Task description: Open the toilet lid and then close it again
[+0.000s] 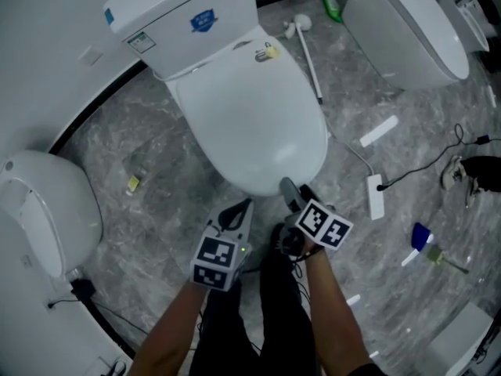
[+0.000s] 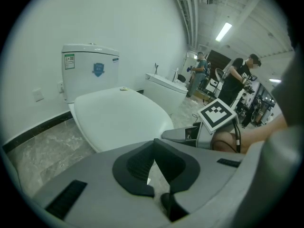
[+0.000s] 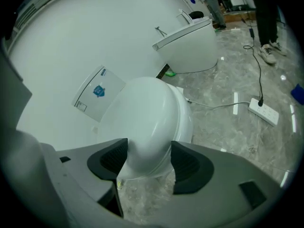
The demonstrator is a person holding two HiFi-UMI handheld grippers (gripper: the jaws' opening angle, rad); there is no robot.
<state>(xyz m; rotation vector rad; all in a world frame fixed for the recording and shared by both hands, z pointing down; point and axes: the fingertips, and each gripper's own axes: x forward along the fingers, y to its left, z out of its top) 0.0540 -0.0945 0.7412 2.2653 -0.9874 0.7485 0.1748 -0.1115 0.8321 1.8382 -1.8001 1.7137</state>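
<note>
The white toilet (image 1: 250,116) stands with its lid (image 3: 147,122) down flat; its tank (image 1: 184,22) is against the wall. My right gripper (image 1: 296,192) is at the lid's front tip. In the right gripper view its jaws (image 3: 148,163) stand wide open, with the lid's rounded front edge between the pads and nothing gripped. My left gripper (image 1: 239,208) hangs just short of the toilet's front, to the left of the right one. Its jaws (image 2: 153,163) are shut on nothing, and the lid (image 2: 118,115) lies ahead of them.
A toilet brush (image 1: 309,49) and a green bottle (image 1: 333,6) lie right of the tank. A power strip (image 1: 376,197) with cables is on the marble floor at right. Other toilets stand at left (image 1: 43,210) and upper right (image 1: 407,26). People (image 2: 240,82) stand far back.
</note>
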